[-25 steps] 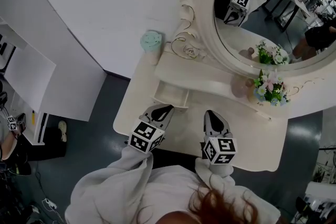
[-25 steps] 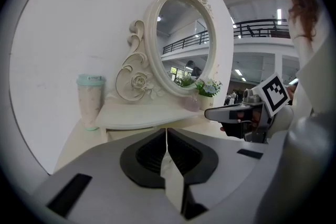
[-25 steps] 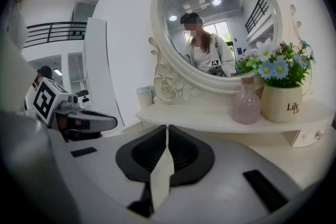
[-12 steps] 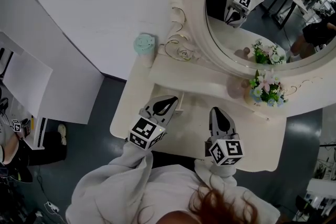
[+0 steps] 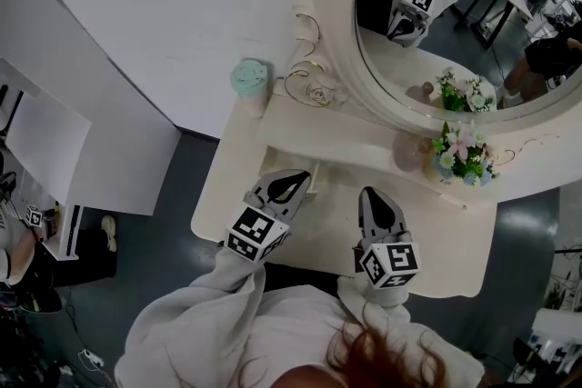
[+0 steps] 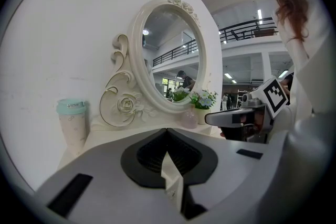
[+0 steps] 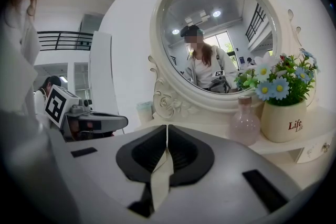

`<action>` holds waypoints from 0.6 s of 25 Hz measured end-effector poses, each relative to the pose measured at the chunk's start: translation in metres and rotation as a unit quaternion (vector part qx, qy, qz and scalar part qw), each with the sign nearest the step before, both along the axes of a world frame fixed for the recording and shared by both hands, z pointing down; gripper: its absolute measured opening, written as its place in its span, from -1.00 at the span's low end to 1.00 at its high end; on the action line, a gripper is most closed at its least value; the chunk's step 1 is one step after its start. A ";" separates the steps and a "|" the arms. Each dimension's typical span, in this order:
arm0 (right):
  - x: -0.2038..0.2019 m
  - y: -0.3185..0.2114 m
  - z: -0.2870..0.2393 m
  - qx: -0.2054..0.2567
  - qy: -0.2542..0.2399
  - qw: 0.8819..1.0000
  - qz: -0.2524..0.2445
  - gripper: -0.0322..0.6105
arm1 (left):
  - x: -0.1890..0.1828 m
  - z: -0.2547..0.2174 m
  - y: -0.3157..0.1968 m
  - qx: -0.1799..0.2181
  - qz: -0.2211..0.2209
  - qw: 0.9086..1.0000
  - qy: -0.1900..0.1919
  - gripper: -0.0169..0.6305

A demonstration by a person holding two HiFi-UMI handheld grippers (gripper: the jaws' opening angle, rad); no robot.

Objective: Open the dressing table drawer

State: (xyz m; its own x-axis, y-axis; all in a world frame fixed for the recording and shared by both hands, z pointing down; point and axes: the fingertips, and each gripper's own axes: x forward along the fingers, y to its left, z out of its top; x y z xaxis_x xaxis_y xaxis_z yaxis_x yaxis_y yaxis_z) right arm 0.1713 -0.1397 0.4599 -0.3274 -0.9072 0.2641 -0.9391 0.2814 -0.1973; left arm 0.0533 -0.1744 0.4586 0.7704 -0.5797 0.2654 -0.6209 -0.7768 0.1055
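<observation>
Against the white wall stands the cream dressing table (image 5: 436, 250), its oval mirror (image 5: 427, 50) rising from the back edge above a raised shelf (image 5: 364, 136). Over the front edge the left gripper (image 5: 293, 180) and right gripper (image 5: 371, 194) hang side by side, each with its jaws pressed together on nothing. A flower pot (image 5: 459, 150) stands toward the shelf's right end, with a pink bottle (image 5: 409, 152) just beside it. A mint cup (image 5: 247, 82) stands at the back left corner. The drawer (image 5: 314, 170) sits under the shelf's left end, largely hidden behind the left gripper's tips.
</observation>
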 end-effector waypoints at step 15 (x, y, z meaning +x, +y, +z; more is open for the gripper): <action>-0.006 0.002 0.005 -0.008 -0.005 1.000 0.017 -0.79 | -0.005 0.004 0.002 -0.004 0.012 1.000 -0.003 -0.90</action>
